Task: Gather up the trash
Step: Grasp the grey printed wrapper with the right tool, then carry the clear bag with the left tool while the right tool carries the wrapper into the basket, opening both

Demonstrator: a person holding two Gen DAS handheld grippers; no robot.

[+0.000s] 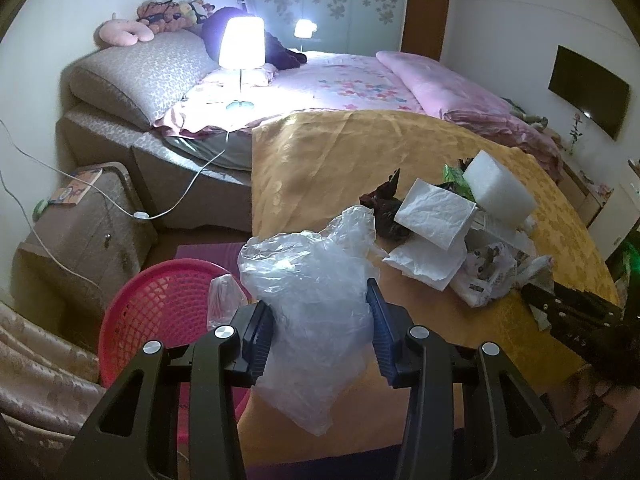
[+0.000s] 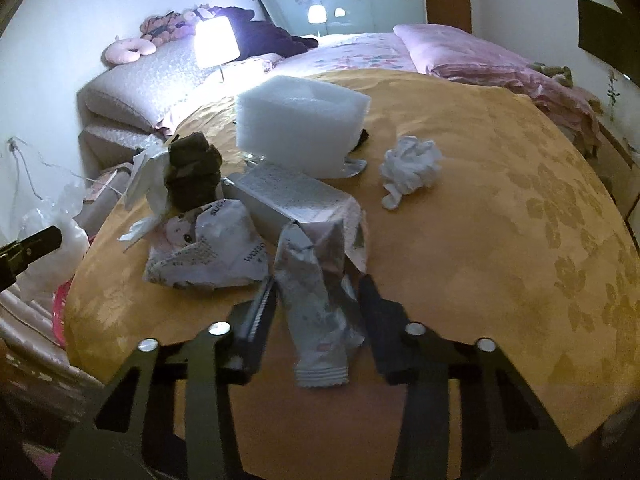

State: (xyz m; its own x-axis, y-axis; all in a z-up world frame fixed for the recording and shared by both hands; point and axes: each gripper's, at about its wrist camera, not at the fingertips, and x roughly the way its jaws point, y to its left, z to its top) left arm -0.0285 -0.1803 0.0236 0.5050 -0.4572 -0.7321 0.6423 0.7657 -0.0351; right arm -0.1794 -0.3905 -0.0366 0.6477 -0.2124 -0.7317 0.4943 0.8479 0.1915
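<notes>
My left gripper (image 1: 320, 312) has its jaws around a crumpled clear plastic bag (image 1: 308, 296) at the left edge of the yellow-clothed table (image 1: 320, 160), above a pink mesh basket (image 1: 160, 304). The bag fills the gap between the pads; a firm grip cannot be confirmed. My right gripper (image 2: 318, 304) has its jaws on either side of a grey snack wrapper (image 2: 316, 312) with small gaps showing. The trash pile holds white paper (image 1: 436, 212), a foam block (image 2: 300, 128), a dark wrapper (image 2: 192, 176), a printed wrapper (image 2: 208, 248) and a crumpled tissue (image 2: 410, 168).
A bed with pink bedding (image 1: 360, 80) and a lit lamp (image 1: 241, 44) lies behind the table. A brown cabinet (image 1: 80, 232) with a white cable stands at left. A TV (image 1: 588, 88) hangs on the right wall. The right gripper shows in the left wrist view (image 1: 568, 304).
</notes>
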